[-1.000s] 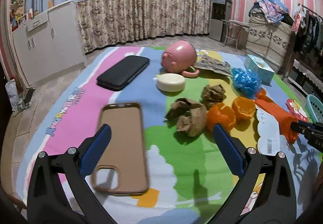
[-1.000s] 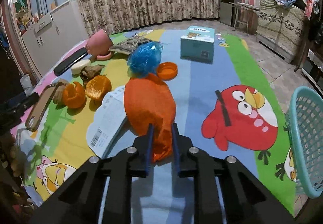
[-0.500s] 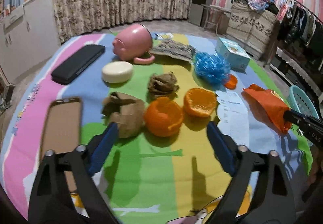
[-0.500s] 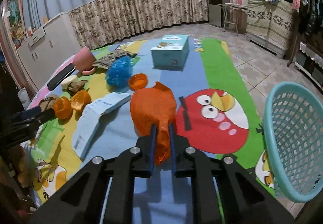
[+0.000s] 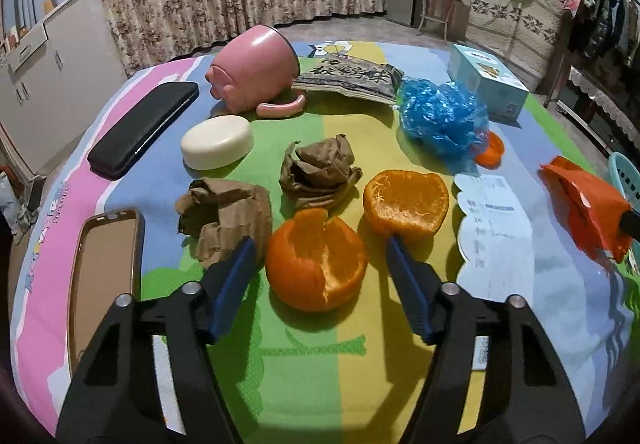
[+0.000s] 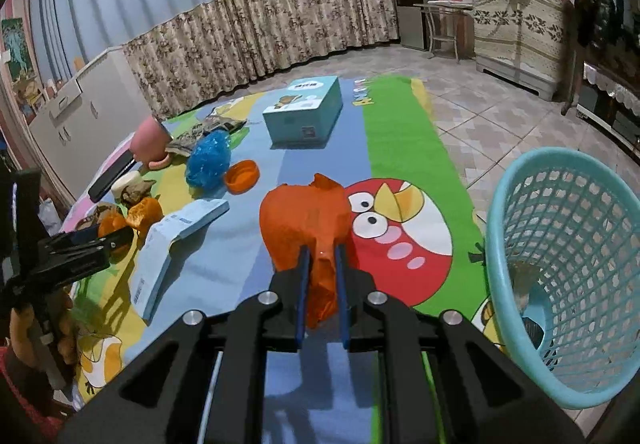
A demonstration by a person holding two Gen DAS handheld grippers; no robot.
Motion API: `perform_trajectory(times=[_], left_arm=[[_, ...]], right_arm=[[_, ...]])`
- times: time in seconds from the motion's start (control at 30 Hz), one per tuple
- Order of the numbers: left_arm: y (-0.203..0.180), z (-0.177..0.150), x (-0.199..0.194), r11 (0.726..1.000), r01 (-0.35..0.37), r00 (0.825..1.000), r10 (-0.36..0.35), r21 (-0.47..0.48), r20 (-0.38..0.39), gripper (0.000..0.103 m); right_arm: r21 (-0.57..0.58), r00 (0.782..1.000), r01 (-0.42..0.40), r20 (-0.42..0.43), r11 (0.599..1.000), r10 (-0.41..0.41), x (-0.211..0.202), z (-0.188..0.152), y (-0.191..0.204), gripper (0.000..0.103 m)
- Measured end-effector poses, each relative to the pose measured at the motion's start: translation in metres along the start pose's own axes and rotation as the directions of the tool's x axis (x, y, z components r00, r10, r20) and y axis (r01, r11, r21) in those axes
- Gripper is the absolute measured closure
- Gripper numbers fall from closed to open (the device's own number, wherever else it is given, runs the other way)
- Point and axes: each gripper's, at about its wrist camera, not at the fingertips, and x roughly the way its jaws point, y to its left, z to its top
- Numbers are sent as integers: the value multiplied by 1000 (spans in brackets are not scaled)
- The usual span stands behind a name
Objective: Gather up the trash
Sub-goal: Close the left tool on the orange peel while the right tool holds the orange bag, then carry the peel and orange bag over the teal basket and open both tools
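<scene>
Orange plastic bag [image 6: 306,228] is pinched between the narrow jaws of the right gripper [image 6: 321,250], held above the cartoon mat [image 6: 248,260] beside the teal basket [image 6: 568,276] off the mat's right edge. Left gripper [image 5: 318,242], jaws closing, straddles an orange peel [image 5: 316,260] mid-mat without pressing it.

Bare mat [image 6: 224,268] between orange bag [image 6: 304,220] and basket [image 6: 560,276]; peels [image 5: 316,264], crumpled paper [image 5: 224,216] crowd left side.
</scene>
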Motion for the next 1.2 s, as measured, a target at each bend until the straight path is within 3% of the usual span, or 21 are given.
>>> perform_trajectory(times=[0.13,0.4,0.73,0.93,1.2], left_arm=[[-7,-2,2,999,-10,1000,10,33,-18,58],[-1,-3,0,1000,-8,1000,8,2,-30,67],[-18,20,-52,999,-42,993,39,25,114,69],[-65,42,-80,996,1,977,-21,92,213,69],[-146,57,-87,982,112,954,-149,152,259,69]], right_arm=[[2,1000,-2,12,1000,2,-3,2,-3,90],[23,999,-7,45,1000,6,-16,4,-15,90],[48,990,-4,144,999,-3,-51,15,-33,90],[72,973,58,220,996,-73,-85,20,-58,90],[115,941,196,258,974,-220,-121,19,-111,90]])
